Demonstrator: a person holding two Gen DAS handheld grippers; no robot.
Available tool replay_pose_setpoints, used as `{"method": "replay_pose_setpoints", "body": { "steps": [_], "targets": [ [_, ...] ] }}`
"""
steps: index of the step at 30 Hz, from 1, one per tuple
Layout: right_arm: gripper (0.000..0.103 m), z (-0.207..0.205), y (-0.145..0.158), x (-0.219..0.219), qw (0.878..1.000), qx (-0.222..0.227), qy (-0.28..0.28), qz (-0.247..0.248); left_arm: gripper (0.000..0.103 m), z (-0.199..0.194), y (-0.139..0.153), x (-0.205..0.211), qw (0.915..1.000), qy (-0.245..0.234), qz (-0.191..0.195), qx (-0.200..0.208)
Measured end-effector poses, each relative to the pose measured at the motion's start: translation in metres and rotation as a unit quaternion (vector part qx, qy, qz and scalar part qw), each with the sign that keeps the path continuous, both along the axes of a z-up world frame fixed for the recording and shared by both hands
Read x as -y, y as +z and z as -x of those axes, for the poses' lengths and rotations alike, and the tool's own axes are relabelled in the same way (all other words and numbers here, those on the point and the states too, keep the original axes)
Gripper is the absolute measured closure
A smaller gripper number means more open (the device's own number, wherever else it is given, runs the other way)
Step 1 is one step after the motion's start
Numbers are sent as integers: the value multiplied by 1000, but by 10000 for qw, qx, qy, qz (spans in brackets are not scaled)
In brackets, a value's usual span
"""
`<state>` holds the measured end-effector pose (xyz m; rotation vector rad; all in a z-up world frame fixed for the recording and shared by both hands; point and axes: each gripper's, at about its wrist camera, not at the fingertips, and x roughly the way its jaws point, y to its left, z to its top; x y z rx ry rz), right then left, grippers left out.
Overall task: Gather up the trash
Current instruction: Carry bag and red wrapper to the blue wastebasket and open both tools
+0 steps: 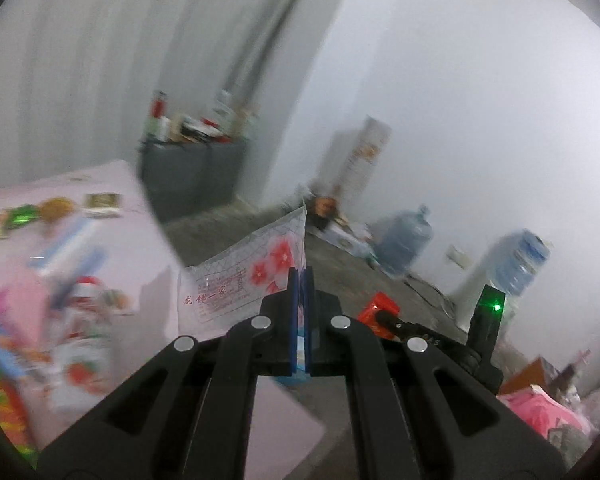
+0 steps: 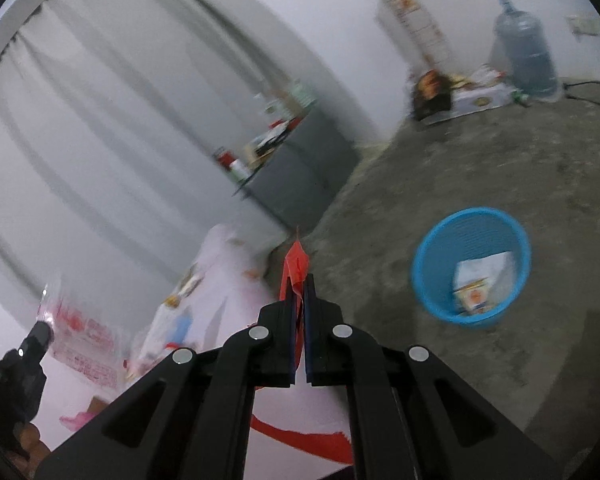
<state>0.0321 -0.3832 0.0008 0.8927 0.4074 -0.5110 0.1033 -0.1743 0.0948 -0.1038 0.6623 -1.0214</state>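
My left gripper (image 1: 300, 276) is shut on a clear plastic wrapper (image 1: 244, 272) with red flowers and red print, held up beyond the pink table's (image 1: 148, 248) edge. My right gripper (image 2: 299, 280) is shut on a red wrapper (image 2: 297, 260); the same wrapper shows in the left wrist view (image 1: 378, 314). A blue trash basket (image 2: 432, 256) stands on the concrete floor to the right of the right gripper, with a white packet (image 2: 482, 280) inside. The left gripper and its clear wrapper (image 2: 84, 340) show at lower left in the right wrist view.
Several colourful wrappers (image 1: 72, 300) lie on the pink table. A grey cabinet (image 1: 192, 172) with clutter stands by the curtain. Water jugs (image 1: 404, 240) and boxes (image 2: 476, 98) sit along the white wall. Pink bags (image 1: 540, 408) lie at lower right.
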Motion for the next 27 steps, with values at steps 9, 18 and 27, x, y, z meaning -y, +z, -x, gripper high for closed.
{"method": "replay_pose_setpoints", "body": {
  "steps": [9, 18, 27],
  "targets": [
    [100, 47, -65, 93, 9920, -681, -1011, -330, 103, -21, -87, 186, 9740, -1295, -521, -1785],
    [100, 35, -154, 158, 9817, -1133, -1095, -1072, 102, -43, -204, 311, 9519, -1377, -1671, -2167],
    [61, 1, -238, 205, 9635, -1537, -1235, -1811, 69, -77, -276, 373, 9366, -1287, -2335, -2273]
  ]
}}
